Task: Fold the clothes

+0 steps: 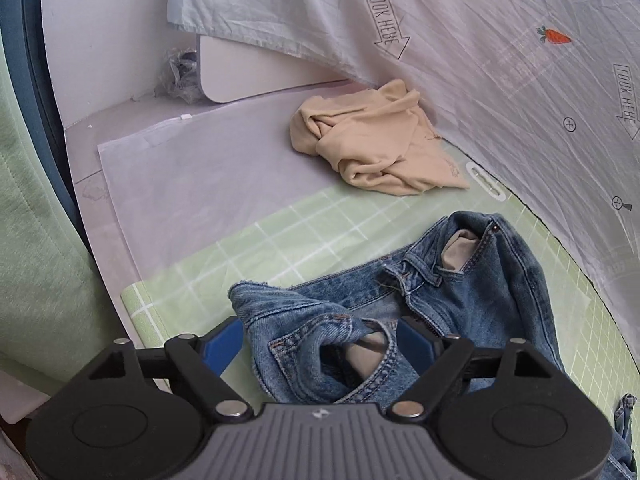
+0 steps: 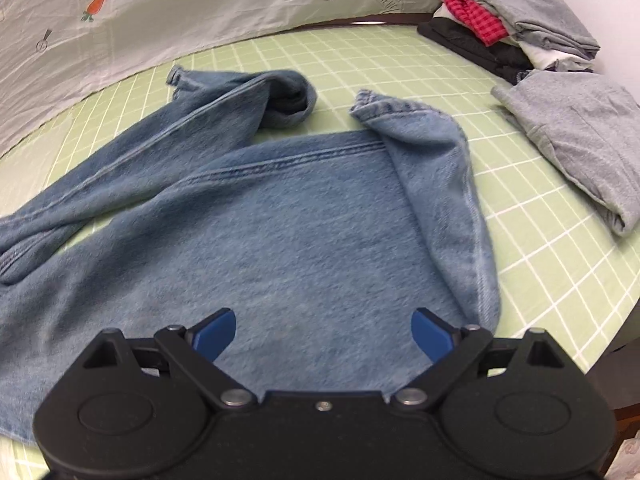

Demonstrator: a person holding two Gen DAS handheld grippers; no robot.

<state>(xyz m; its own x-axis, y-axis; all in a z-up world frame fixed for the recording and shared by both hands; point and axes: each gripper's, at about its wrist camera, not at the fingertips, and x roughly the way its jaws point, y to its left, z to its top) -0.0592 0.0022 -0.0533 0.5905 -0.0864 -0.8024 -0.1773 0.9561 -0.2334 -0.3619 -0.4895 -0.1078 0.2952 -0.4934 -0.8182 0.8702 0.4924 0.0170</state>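
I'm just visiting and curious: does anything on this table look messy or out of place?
Yes. The blue denim jeans lie rumpled, one leg end curled over and the waistband bunched. A beige cloth garment sits crumpled beside the white printed sheet, unlike the stacked folded clothes.

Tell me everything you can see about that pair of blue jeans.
The jeans are faded blue denim, unfolded and rumpled on the green grid mat. The waistband end is bunched, fly open, pale pocket lining showing, one edge frayed. Both legs stretch out, cuffs curled back. The left gripper straddles the waist with jaws open; the right gripper hangs open above one leg.
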